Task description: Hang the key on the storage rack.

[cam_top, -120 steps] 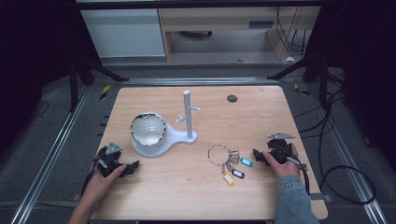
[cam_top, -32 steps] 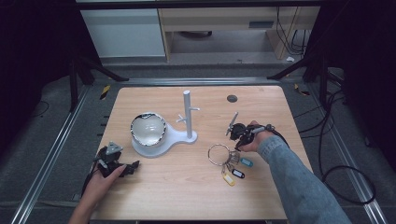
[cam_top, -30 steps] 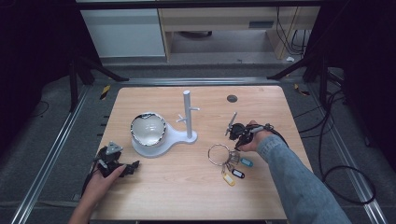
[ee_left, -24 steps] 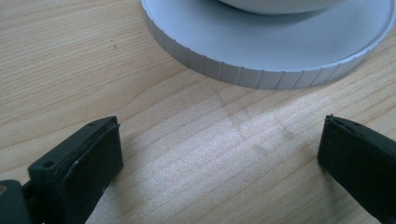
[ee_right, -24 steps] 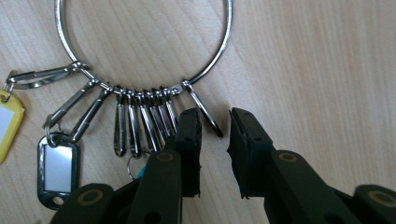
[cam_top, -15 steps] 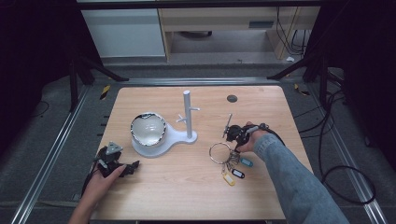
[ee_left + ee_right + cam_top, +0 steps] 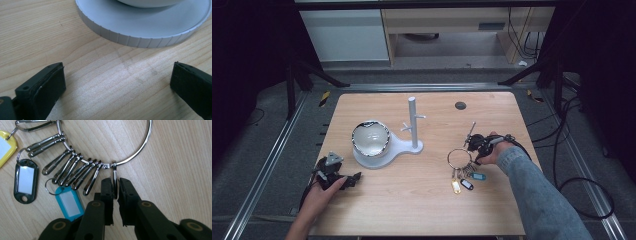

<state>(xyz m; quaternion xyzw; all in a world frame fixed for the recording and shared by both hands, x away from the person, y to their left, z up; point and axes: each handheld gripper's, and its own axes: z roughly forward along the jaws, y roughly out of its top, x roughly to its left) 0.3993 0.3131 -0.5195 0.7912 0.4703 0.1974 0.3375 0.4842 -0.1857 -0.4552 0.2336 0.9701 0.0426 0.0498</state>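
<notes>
Keys and tags are being carried on a large metal key ring (image 7: 459, 159) that is lying flat on the wooden table (image 7: 422, 200), right of the white stand (image 7: 414, 125) and just beside the right gripper (image 7: 475, 141). In the right gripper view, a small split ring (image 7: 114, 180) hanging from the large ring (image 7: 140, 150) is being pinched between the two black jaws of the right gripper (image 7: 115, 187), which are closed on it edge-on. A row of metal snap clips (image 7: 75, 172) is being held along the lower arc of the ring, and three tags are being trailed from them: a yellow tag (image 7: 5, 147), a black tag (image 7: 25, 181) and a blue tag (image 7: 68, 202), all resting on the wood.

Nothing is being gripped by the left gripper (image 7: 344, 178), which is being held low at the table's near left corner with its jaws spread wide; in the left gripper view bare wood is being framed between the two pads (image 7: 50, 87), with the ribbed rim of the stand's round white base (image 7: 140, 30) lying just ahead, apart from the jaws. A shiny bowl (image 7: 370, 139) is being supported on that base in the high view.
</notes>
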